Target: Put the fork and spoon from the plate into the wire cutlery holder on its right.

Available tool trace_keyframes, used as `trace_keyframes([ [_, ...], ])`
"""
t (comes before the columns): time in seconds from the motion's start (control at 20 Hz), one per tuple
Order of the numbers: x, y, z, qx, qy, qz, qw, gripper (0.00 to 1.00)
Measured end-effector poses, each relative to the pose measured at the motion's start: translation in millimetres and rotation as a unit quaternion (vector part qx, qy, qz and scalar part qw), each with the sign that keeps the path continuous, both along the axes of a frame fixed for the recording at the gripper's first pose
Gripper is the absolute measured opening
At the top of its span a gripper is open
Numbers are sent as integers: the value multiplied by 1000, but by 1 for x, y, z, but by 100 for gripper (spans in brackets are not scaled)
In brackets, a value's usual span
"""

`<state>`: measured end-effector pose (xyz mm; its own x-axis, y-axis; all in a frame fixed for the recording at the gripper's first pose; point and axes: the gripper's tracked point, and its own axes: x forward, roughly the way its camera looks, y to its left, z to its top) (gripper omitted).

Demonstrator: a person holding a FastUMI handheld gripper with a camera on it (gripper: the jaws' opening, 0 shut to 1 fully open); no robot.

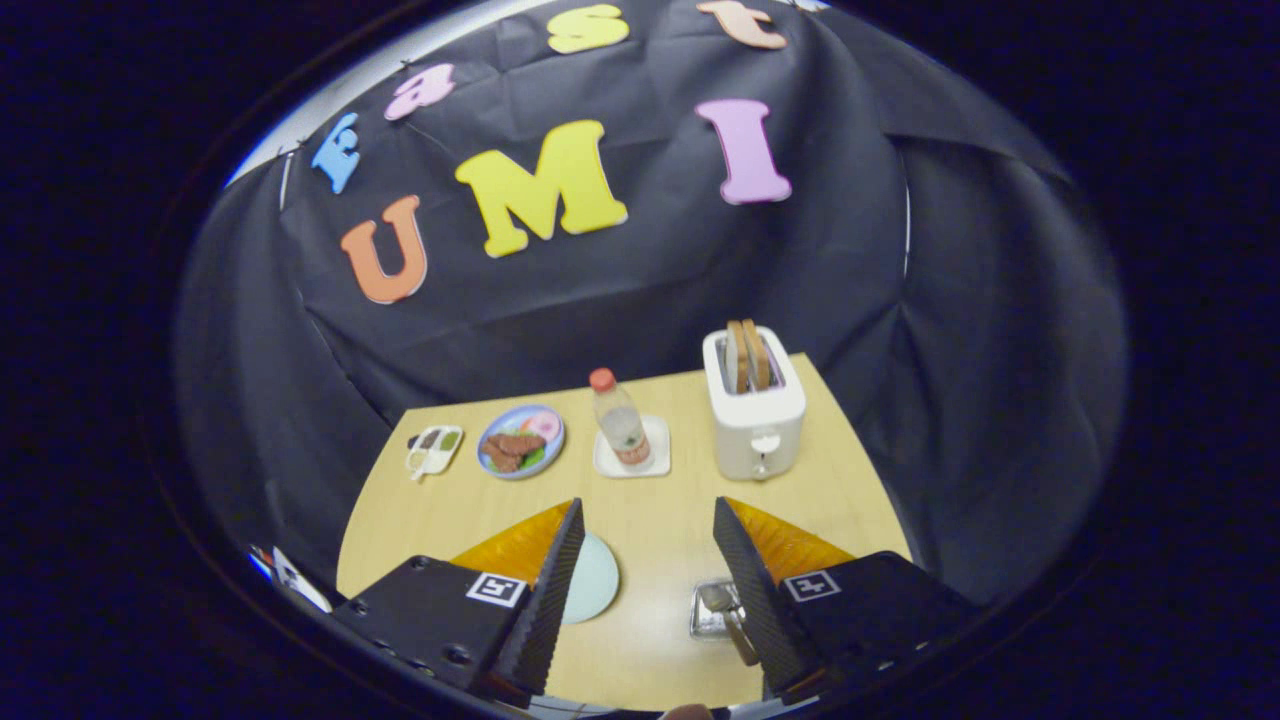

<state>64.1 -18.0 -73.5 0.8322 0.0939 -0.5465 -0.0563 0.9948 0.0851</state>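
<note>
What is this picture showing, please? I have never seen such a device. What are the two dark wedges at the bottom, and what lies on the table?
A person holds a two-finger tool; the camera rides on it, looking forward. The wedges are its fingers, open, holding nothing. Partly hidden behind them lie a pale plate and a wire cutlery holder with a utensil in it. Beyond stand a toaster with bread, a bottle on a white coaster, a plate of food and a small divided dish, all on a wooden table.
</note>
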Motion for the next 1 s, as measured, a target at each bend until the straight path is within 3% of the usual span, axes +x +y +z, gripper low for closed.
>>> trace_keyframes([
  [0.35, -35, 27, 93, -33, -178, 9, 983, 85],
  [0.6, -55, 30, 105, -28, -233, 5, 972, 95],
  [1.0, -77, 24, 104, -29, -252, -12, 967, 95],
])
